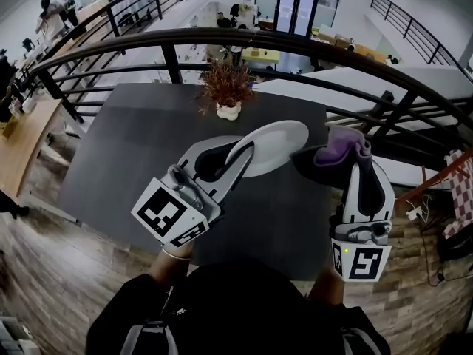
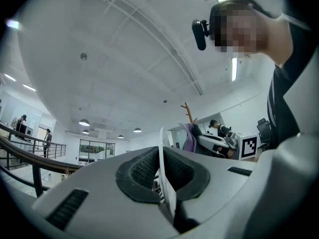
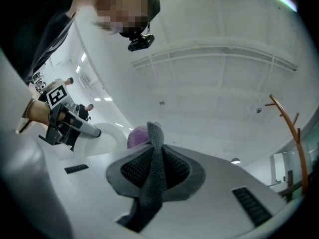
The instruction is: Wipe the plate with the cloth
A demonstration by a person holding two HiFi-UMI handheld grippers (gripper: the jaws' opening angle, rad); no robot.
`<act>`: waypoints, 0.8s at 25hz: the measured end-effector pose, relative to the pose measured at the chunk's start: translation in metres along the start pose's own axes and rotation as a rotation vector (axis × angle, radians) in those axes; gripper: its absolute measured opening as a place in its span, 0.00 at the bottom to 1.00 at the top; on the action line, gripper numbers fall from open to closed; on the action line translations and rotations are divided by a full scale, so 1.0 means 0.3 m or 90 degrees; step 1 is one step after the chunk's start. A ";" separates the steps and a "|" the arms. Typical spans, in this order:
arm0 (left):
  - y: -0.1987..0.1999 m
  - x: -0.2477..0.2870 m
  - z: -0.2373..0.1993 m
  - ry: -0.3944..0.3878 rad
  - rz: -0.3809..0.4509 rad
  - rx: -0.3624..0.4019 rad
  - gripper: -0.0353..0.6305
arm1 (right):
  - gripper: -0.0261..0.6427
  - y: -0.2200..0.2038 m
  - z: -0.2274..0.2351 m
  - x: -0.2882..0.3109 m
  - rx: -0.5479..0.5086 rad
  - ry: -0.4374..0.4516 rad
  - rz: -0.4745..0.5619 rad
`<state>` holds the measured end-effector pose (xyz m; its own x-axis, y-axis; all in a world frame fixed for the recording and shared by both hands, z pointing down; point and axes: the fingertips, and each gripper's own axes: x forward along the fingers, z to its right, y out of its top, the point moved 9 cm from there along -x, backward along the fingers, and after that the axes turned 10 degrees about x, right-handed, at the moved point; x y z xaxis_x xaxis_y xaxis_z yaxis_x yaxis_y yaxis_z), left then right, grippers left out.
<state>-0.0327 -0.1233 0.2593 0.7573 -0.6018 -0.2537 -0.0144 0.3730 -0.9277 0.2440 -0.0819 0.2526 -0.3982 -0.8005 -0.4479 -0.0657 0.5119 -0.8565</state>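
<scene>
My left gripper is clamped on the rim of the round white ceramic plate. In the left gripper view the plate shows edge-on as a thin white line pinched between the two dark ribbed pads, so my jaws stand nearly together on it. I hold the plate off the dark grey rectangular table, tilted, with its far edge reaching toward the small dried reddish-brown plant in a white pot. My right gripper is closed on the purple and grey microfibre cloth. In the right gripper view a grey fold of the cloth runs between the pads and out past my jaws, with the purple side bunched at the tip. From the head view the cloth sits just beside the plate's right edge, its darker corner overlapping the rim, but I cannot tell whether the two actually touch. Both grippers point upward and away from me over the near half of the table, the left one angled in toward the right. A curved black metal railing runs behind the table.
</scene>
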 end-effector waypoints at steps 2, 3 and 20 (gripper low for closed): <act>0.002 -0.006 -0.003 0.003 0.000 0.001 0.09 | 0.10 0.016 -0.013 0.001 0.012 0.016 0.020; 0.002 -0.008 -0.005 0.004 0.001 0.001 0.09 | 0.10 0.022 -0.020 0.004 0.019 0.026 0.027; 0.003 0.010 -0.001 -0.003 0.007 -0.004 0.09 | 0.10 0.019 -0.183 0.064 0.154 0.253 0.082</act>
<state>-0.0305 -0.1249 0.2575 0.7601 -0.5945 -0.2622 -0.0265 0.3748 -0.9267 0.1859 -0.0772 0.2533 -0.7111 -0.5296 -0.4624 0.2032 0.4747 -0.8563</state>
